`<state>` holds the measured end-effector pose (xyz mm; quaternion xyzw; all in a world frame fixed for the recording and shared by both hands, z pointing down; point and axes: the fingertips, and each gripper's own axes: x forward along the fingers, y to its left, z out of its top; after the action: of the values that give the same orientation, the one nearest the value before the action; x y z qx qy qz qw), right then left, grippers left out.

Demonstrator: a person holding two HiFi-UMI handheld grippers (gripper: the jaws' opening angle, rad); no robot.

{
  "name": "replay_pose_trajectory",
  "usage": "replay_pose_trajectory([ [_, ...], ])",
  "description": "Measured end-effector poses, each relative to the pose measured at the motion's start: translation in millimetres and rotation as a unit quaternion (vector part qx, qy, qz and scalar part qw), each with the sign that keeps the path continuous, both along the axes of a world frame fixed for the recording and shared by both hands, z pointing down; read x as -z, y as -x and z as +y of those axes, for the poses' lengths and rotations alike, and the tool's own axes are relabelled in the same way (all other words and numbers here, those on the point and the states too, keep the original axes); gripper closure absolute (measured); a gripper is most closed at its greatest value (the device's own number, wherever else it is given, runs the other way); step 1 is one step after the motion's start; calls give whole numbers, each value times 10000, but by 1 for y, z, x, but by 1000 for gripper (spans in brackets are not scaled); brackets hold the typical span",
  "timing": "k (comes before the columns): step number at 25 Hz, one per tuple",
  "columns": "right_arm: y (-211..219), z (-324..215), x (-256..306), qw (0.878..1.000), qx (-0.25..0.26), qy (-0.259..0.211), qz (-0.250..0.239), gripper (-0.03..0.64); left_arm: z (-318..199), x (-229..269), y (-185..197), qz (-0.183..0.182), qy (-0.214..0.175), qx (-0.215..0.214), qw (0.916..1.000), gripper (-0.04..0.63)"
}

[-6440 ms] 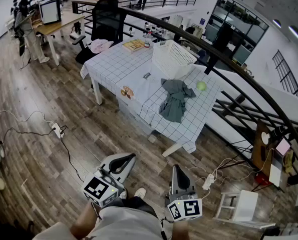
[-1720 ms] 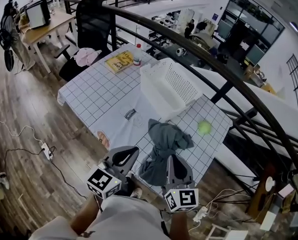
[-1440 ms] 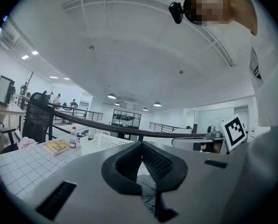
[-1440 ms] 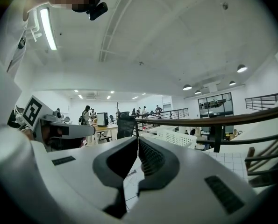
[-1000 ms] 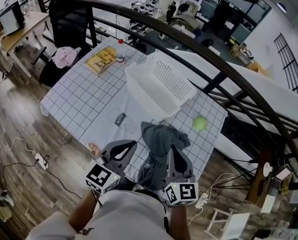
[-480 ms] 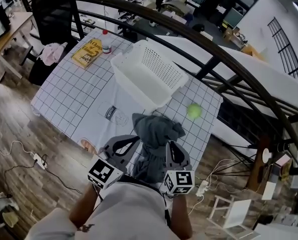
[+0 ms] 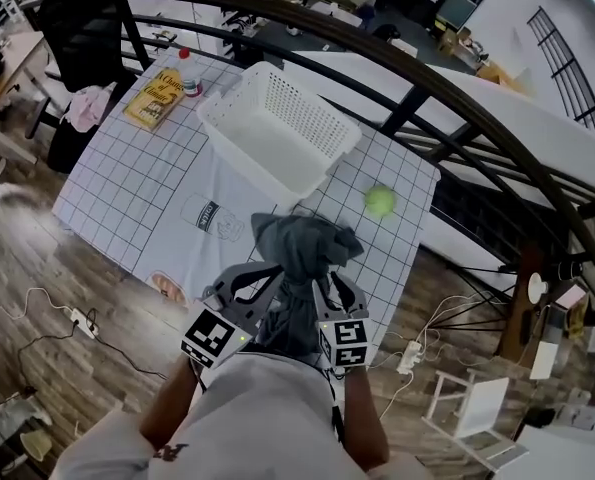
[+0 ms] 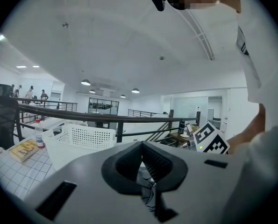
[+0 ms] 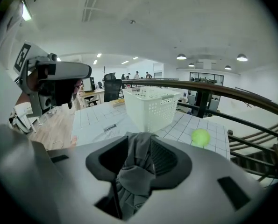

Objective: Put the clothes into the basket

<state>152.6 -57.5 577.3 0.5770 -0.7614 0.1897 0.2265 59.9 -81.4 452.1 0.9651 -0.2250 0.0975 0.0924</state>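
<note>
Grey garment [image 7: 302, 248] likely soft, light, floppy; bunched on desk [image 7: 127, 188]. Best pinch: raised fold. Right claw [image 9: 139, 143] jaws just been opening, cloth between, unpinched. Left claw [image 8: 141, 146] closed, empty.

We see a table [image 7: 127, 173] covered with a white cloth that has a grid of dark lines. A green ball [image 7: 380, 202] lies on it near the right edge. At the far left corner a yellow book [image 7: 154, 96] lies flat, and a small bottle [image 7: 189, 74] with a red cap stands just beside it. Behind the table runs a dark curved railing [image 7: 397, 68]. A black office chair [image 7: 77, 33] stands at the left on the wooden floor [image 7: 27, 258]. A white power strip [image 7: 80, 318] lies there, and a white stool [image 7: 477, 408] stands at the lower right.
</note>
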Motion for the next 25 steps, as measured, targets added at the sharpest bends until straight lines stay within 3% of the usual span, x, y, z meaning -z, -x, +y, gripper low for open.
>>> replay_pose_trajectory([
  [5,2,0,-38,9987,165,486,68,418,-2,-8,-4,-122,58,-44,9999,591],
  [13,12,1,-93,9907,520,1248,155,263,-1,-18,-9,-341,123,-42,9993,591],
  [18,19,2,-115,9863,607,1537,20,168,1,-22,-10,-421,187,12,9989,591],
  [25,27,-4,-147,9808,516,1871,-171,90,6,-27,-4,-561,243,165,9980,591],
])
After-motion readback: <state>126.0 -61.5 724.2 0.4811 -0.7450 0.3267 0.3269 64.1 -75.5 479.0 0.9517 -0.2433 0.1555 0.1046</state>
